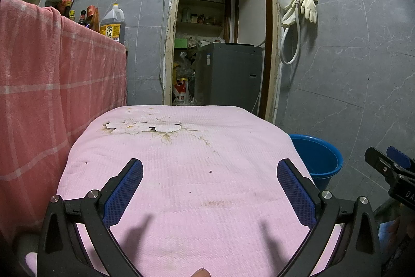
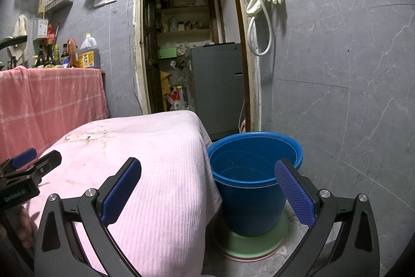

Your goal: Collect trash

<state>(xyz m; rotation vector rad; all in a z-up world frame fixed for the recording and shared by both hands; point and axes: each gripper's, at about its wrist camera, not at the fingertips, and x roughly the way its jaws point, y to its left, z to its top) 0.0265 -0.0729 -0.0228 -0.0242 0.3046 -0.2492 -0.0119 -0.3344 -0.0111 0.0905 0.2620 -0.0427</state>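
The left gripper [image 1: 210,188] hangs over the near half of the pink cloth [image 1: 181,160] covering the table, its fingers spread wide with nothing between them. The right gripper [image 2: 207,191] sits further right, over the cloth's right edge and the blue bucket [image 2: 249,199], and its fingers are likewise spread and empty. No trash large enough to grasp shows on the cloth: only a few dark specks [image 1: 210,171] and brownish stains. The bucket stands on the floor just right of the table, on a green disc [image 2: 254,243], and looks empty inside as far as can be seen. The task seems either at its start or already finished; I cannot tell which. To proceed well, scan the cloth and floor first, keep both jaws apart, and carry anything found to the right, releasing it above the bucket's mouth rather than over its rim
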